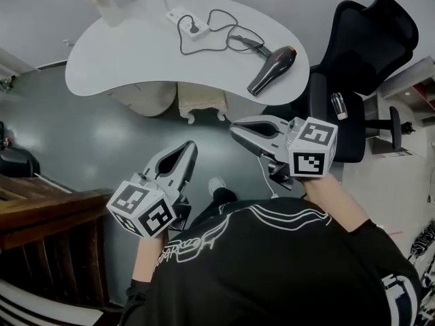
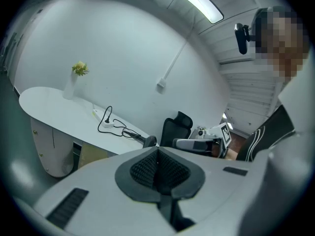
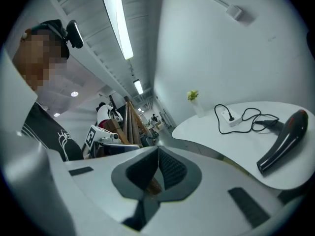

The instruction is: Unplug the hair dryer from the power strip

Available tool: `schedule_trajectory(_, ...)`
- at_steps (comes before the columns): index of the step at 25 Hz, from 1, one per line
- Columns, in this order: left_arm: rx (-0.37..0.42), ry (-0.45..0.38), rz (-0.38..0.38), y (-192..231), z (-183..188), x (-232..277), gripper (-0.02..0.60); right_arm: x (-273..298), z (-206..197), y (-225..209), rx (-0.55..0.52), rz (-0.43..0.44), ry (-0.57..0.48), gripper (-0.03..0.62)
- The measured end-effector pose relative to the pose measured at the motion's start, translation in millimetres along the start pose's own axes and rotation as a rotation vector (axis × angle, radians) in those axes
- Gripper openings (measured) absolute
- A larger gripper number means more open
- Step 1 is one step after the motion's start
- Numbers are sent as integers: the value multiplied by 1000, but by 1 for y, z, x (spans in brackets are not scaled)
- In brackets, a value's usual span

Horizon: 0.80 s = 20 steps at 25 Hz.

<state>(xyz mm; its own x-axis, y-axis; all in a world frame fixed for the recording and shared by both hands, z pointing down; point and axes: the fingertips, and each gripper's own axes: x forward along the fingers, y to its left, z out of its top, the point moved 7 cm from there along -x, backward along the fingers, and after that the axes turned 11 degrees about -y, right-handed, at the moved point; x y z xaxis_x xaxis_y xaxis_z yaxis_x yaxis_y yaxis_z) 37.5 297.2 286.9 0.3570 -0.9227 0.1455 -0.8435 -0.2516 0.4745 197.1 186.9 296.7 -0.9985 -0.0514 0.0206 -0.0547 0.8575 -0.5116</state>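
White vase (image 1: 109,11) with yellow flowers at the left end of the pale curved table (image 1: 122,66). Lower down, left gripper (image 1: 189,148) over the grey floor, well short of the table, jaws pressed together on nothing. On the tabletop, white power strip (image 1: 187,23) with a black plug (image 1: 194,28) seated in it, cord looping right to the black hair dryer (image 1: 273,68) near the table's right edge. Below that, right gripper (image 1: 236,129), jaws likewise closed and empty. Black office chair (image 1: 367,46) furthest right.
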Motion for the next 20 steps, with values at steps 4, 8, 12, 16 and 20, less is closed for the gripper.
schedule_trajectory(4,-23,-6,-36,46,25,5,3,34,22,-17,-36,-57,6,-3)
schedule_trajectory(8,-17,-8,-71,76,42,13,3,54,37,-29,-68,-102,-40,-3)
schedule_trajectory(12,-29,-25,-92,95,58,23,3,69,40,-39,-66,-114,-34,-3)
schedule_trajectory(16,-28,-29,-89,118,72,43,3,85,51,-61,-70,-118,-35,-3)
schedule_trajectory(20,-56,-18,-62,144,78,64,3,100,56,-98,-64,-141,-10,-3)
